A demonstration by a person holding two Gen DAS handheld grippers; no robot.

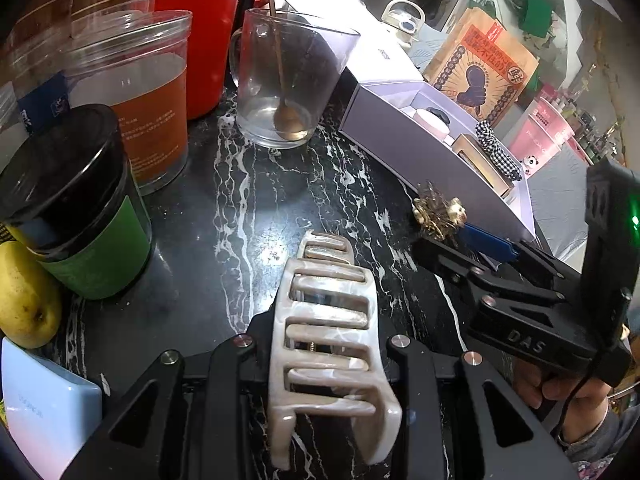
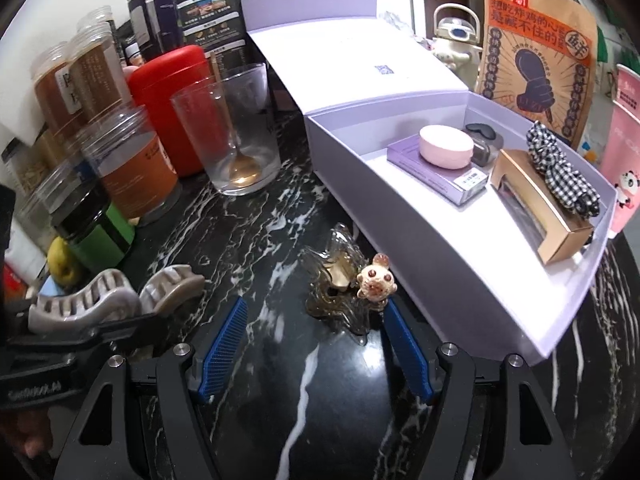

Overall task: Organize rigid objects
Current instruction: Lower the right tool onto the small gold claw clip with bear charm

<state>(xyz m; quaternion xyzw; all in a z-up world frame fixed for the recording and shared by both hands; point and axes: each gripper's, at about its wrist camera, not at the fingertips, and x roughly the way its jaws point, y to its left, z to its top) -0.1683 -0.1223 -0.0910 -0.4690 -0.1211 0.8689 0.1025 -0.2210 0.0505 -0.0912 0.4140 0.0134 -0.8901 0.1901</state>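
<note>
A beige marbled hair claw (image 1: 332, 320) sits clamped in my left gripper (image 1: 320, 344), just above the black marble counter (image 1: 224, 216); the right wrist view shows the same claw (image 2: 116, 296) at the left edge. My right gripper (image 2: 315, 305) is open, and its blue pads (image 2: 224, 344) flank a small amber hair clip with a bear charm (image 2: 352, 284) that lies on the counter at the fingertips, untouched. In the left wrist view this clip (image 1: 438, 212) lies at the tip of the right gripper (image 1: 448, 240). An open lavender box (image 2: 440, 280) stands right of the clip.
The box holds a pink case (image 2: 446, 146), a purple packet (image 2: 432, 172), a gold carton (image 2: 536, 208) and a checked scrunchie (image 2: 560, 164). A glass mug with a spoon (image 1: 288, 80), jars (image 1: 136, 92), a red canister (image 1: 200, 32), a green-labelled jar (image 1: 76, 200) and a yellow fruit (image 1: 24, 296) crowd the left.
</note>
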